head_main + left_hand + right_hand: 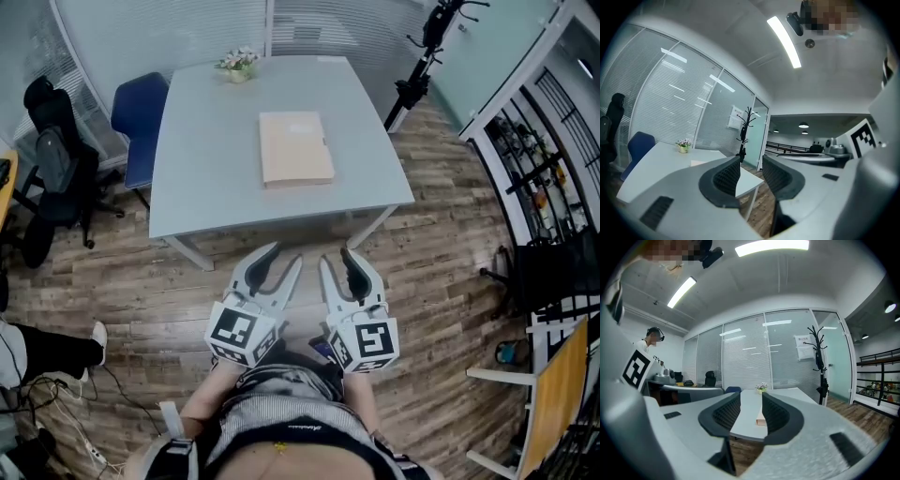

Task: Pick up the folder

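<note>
Folder [295, 148], a flat tan one, lies well ahead of both grippers, and neither touches it. Nearest in the head view is the person's torso, with the two grippers held out side by side above the wooden floor [441, 244], short of the table's near edge.

The left gripper [286, 255] has its jaws moderately apart. In the left gripper view [751, 161] nothing sits between the ribbed pads [727, 177]. Only the table's near right corner and the floor show through the gap, and the folder [697, 163] appears as a pale patch off to the left of the jaws.

The right gripper [335, 256] is likewise parted and empty. In the right gripper view [750, 397] the folder's near end [761, 418] shows far off in the gap between the jaws, close against the right-hand one.

Beyond them stands the grey table [206, 141]. The folder rests flat about midway between its near and far edges, slightly toward the right edge, with its long sides running away from the person. A small flower pot [238, 66] sits at the far edge. A blue chair [141, 122] stands by the far left corner and a black office chair [52, 159] further left. A black stand [422, 56] rises off the far right corner.
</note>
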A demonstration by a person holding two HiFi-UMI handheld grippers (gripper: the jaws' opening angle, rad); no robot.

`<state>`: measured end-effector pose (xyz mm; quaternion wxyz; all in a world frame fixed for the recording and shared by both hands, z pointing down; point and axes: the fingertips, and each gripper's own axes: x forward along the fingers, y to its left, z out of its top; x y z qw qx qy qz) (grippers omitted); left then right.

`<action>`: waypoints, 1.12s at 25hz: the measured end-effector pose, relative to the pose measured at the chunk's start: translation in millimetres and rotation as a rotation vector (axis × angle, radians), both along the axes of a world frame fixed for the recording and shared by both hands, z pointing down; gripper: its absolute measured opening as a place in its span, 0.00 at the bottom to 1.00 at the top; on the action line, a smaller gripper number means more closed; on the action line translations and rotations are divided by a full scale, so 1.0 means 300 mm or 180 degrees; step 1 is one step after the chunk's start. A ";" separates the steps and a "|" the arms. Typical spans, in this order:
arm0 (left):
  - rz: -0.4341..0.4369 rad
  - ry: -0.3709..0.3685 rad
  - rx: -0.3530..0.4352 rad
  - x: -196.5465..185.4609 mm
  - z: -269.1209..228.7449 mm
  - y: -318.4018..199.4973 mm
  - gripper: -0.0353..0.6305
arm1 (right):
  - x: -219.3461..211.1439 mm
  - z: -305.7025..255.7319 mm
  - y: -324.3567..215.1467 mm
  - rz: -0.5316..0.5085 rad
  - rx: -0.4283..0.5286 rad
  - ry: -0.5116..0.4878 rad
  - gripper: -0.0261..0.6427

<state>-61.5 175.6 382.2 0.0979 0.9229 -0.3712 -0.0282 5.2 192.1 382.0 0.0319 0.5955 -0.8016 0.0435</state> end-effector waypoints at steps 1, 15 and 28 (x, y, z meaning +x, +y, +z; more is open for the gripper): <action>-0.0001 0.0002 -0.0001 -0.007 0.000 -0.020 0.25 | -0.007 0.001 -0.022 -0.0006 -0.0003 0.0003 0.26; -0.0036 -0.0077 0.0008 -0.044 0.013 -0.214 0.25 | -0.059 0.001 -0.230 -0.0082 -0.0034 -0.0019 0.27; -0.0174 -0.0069 -0.0050 0.081 0.023 -0.576 0.25 | 0.054 0.029 -0.599 -0.0259 -0.0108 0.0010 0.27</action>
